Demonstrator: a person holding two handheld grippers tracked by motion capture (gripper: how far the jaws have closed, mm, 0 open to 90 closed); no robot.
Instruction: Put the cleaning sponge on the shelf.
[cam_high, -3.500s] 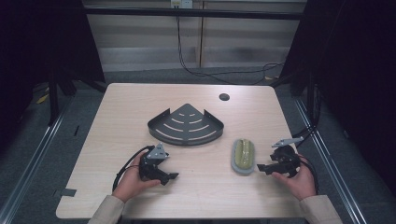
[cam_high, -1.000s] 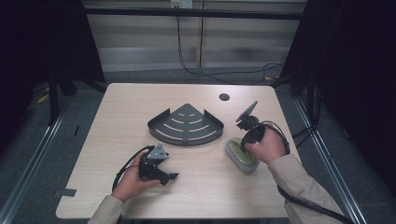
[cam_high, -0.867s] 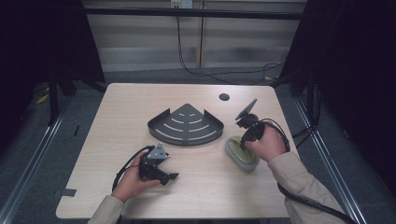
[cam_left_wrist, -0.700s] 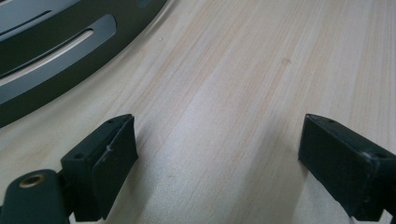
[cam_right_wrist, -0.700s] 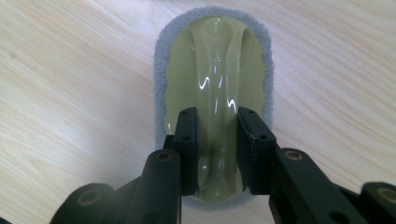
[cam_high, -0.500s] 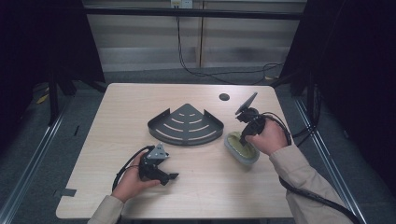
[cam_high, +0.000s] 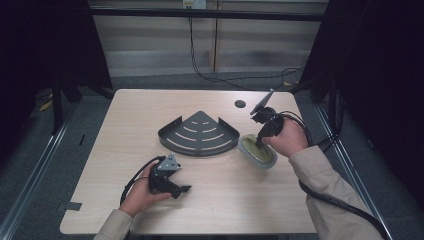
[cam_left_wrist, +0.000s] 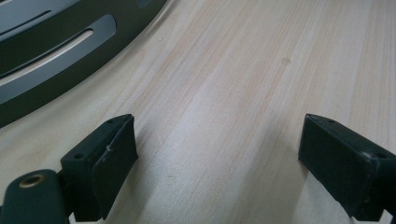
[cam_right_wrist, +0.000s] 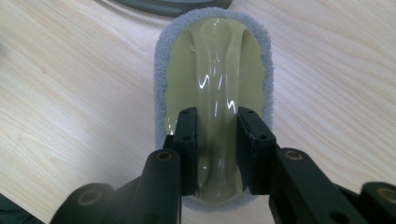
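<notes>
The left gripper (cam_high: 184, 189) lies low near the desk's front edge, held in the left hand (cam_high: 141, 192), jaws spread wide. The right gripper (cam_right_wrist: 217, 140) points steeply down near the right edge, jaws clamped on the scrubber's (cam_right_wrist: 215, 60) ridge.

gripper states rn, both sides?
Left gripper: open, nothing between its jaws, low over the table.
Right gripper: shut on the ridge handle of the scrub pad.

Lab-type recording bay, not a home. Light wooden table (cam_high: 150, 115) stands on grey floor (cam_high: 30, 150) with black curtains (cam_high: 45, 40) at both sides. Cables (cam_high: 210, 75) run along a slatted back wall (cam_high: 150, 40).
</notes>
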